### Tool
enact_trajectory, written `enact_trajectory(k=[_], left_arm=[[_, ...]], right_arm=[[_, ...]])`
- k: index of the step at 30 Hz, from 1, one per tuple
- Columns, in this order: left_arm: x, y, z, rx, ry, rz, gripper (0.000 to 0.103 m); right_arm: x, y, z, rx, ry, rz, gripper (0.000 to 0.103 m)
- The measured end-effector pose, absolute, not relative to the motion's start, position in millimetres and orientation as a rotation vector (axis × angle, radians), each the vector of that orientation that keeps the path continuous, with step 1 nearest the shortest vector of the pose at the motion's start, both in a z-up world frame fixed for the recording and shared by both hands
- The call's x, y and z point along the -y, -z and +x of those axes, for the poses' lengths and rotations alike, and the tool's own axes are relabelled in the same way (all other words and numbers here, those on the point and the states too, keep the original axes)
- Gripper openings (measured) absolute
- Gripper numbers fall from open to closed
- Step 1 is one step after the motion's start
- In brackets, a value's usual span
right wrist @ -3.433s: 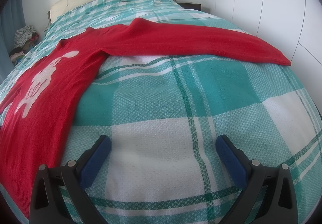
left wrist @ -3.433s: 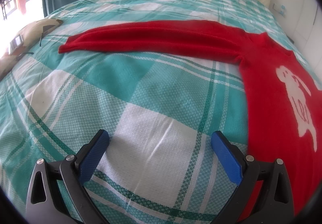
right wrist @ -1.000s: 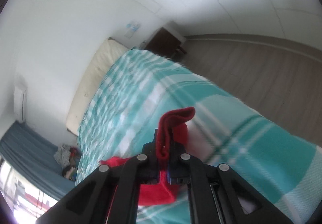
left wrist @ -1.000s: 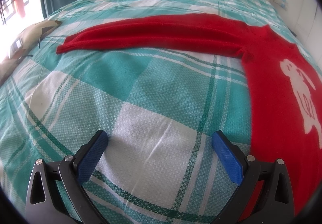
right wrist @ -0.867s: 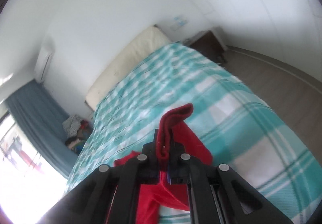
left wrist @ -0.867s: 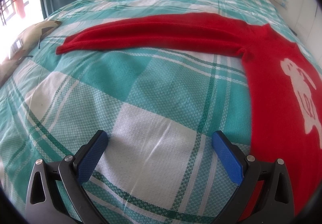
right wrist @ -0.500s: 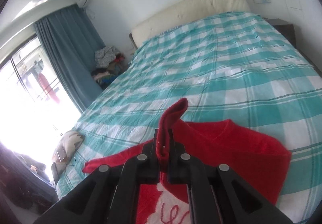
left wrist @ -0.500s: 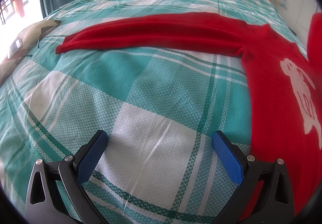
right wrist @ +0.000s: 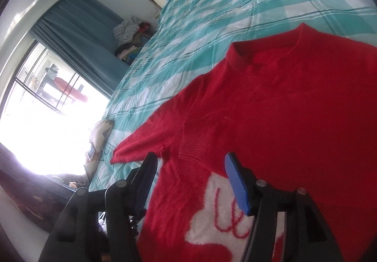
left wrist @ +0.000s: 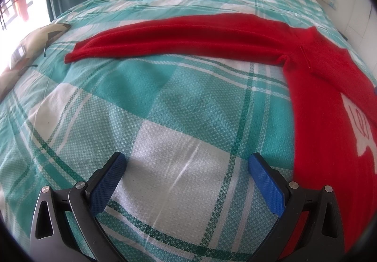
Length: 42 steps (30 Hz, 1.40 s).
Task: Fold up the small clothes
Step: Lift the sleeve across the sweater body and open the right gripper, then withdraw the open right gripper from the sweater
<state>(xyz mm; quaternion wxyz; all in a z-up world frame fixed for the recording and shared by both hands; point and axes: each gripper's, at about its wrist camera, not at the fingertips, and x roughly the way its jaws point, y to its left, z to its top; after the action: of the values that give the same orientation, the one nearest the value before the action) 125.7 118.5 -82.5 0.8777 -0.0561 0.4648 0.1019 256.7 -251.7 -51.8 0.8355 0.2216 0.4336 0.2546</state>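
One sleeve (right wrist: 202, 135) of the red sweater (right wrist: 294, 109) on the bed (left wrist: 165, 102) is laid across its front, the other sleeve (left wrist: 176, 36) is not folded yet, and nothing is held by the wide-open left gripper (left wrist: 187, 163) or right gripper (right wrist: 190, 163).

Left black two-finger gripper with blue pads (left wrist: 187, 163) sits low, level, jaws spread wide and holding nothing. Right black two-finger gripper with blue pads (right wrist: 190, 163) tilts sideways, jaws parted, nothing between them.
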Motion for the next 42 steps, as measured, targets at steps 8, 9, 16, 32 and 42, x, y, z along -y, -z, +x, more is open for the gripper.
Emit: enact_trajectory(k=[8,9,16,32,42], left_arm=[[-118,83,126,-0.970,-0.214,-0.115,0.103],[-118,83,126,-0.970,-0.214,-0.115,0.103],[-119,84,125,-0.963,-0.208,-0.120,0.103],[-118,84,126,-0.972,-0.209,-0.112,0.103],[-118,84,126,-0.972,-0.208,-0.112,0.103]], right_arm=[[362,52,148,-0.790,-0.195,0.209,0.065],[372,55,133,-0.782,-0.164,0.194,0.065],[401,83,74,-0.732,-0.014,0.182,0.068],[397,99,75,-0.743,0.045,0.182,0.078],[395,99,74,-0.748,0.044,0.175,0.081]])
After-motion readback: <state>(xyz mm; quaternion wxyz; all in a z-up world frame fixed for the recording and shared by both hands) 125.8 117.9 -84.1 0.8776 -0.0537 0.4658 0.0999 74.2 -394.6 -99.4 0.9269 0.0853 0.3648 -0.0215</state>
